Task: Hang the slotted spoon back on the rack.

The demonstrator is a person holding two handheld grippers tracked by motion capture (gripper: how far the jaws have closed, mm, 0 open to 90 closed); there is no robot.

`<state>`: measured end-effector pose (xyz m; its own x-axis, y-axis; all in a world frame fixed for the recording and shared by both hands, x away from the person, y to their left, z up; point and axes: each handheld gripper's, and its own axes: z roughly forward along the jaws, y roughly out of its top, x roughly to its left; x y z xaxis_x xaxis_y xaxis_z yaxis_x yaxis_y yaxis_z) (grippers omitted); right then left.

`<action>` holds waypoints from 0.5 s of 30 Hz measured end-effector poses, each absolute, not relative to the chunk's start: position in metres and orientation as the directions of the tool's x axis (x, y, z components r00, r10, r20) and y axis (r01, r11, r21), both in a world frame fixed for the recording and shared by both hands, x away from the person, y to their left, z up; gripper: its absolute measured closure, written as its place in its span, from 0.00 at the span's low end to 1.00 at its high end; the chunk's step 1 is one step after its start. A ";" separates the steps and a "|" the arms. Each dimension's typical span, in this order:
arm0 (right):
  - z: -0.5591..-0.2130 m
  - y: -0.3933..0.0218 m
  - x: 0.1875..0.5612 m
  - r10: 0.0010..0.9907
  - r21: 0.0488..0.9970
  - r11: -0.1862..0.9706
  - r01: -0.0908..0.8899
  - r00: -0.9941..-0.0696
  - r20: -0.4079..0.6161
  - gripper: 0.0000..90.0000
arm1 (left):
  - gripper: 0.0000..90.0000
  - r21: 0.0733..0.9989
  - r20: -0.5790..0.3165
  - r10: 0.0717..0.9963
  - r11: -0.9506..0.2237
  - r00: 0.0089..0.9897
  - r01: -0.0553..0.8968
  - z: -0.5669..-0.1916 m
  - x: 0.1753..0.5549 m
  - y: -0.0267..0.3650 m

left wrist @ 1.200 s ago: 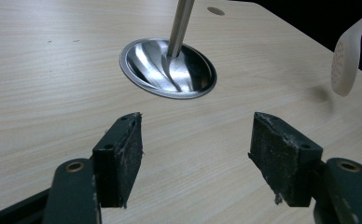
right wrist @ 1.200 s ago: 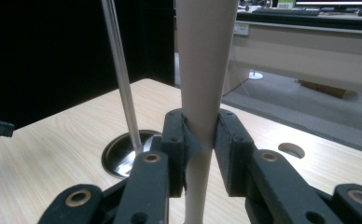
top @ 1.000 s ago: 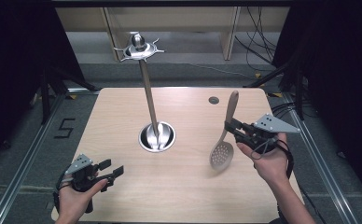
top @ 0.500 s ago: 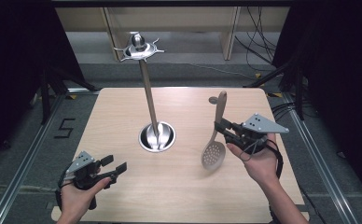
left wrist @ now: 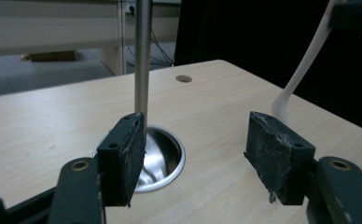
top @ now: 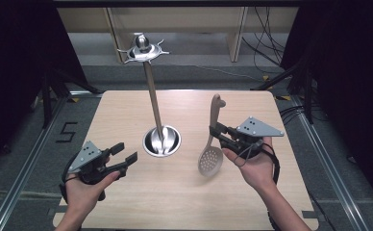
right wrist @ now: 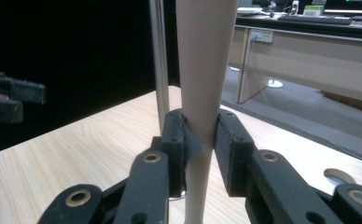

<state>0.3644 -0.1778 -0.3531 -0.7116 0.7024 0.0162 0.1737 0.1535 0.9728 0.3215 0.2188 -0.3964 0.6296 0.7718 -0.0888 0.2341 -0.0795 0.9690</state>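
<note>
A beige slotted spoon (top: 212, 139) hangs nearly upright over the right half of the table, bowl down. My right gripper (top: 218, 132) is shut on the spoon handle (right wrist: 202, 84), which runs between its pads. A metal utensil stand (top: 152, 89) with a round steel base (top: 161, 142) and hooked top rises at the table's middle. The stand's pole (right wrist: 158, 60) is just behind the spoon in the right gripper view. My left gripper (top: 125, 155) is held open near the front left, facing the stand (left wrist: 142, 56), with nothing between its pads (left wrist: 277, 154).
The light wooden table (top: 127, 110) has a small round hole (left wrist: 184, 78) near its far right corner. Shelving and cables (top: 266, 53) stand on the floor behind. Dark curtains flank both sides.
My right gripper has carried the spoon leftward toward the stand and turned it more upright. My left gripper has shifted slightly forward and to the right.
</note>
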 end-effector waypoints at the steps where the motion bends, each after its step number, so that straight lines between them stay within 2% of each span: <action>1: -0.353 -0.177 0.363 0.708 0.970 0.162 0.181 -0.706 0.014 0.83 | 0.41 0.971 -0.096 0.769 -0.067 0.632 0.229 -0.389 0.322 0.212; 12: -0.352 -0.161 0.360 0.708 0.969 0.143 0.201 -0.705 0.042 0.83 | 0.42 0.984 -0.039 0.712 -0.093 0.701 0.150 -0.349 0.335 0.168; 15: -0.353 -0.159 0.363 0.693 0.973 0.160 0.167 -0.721 0.009 0.83 | 0.42 0.985 -0.025 0.696 -0.105 0.717 0.136 -0.339 0.339 0.156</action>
<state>0.3629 -0.1594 -0.3530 -0.7207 0.6932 0.0093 0.1668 0.1604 0.9729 0.3389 0.1559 -0.3391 0.7174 0.6962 -0.0250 0.1362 -0.1050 0.9851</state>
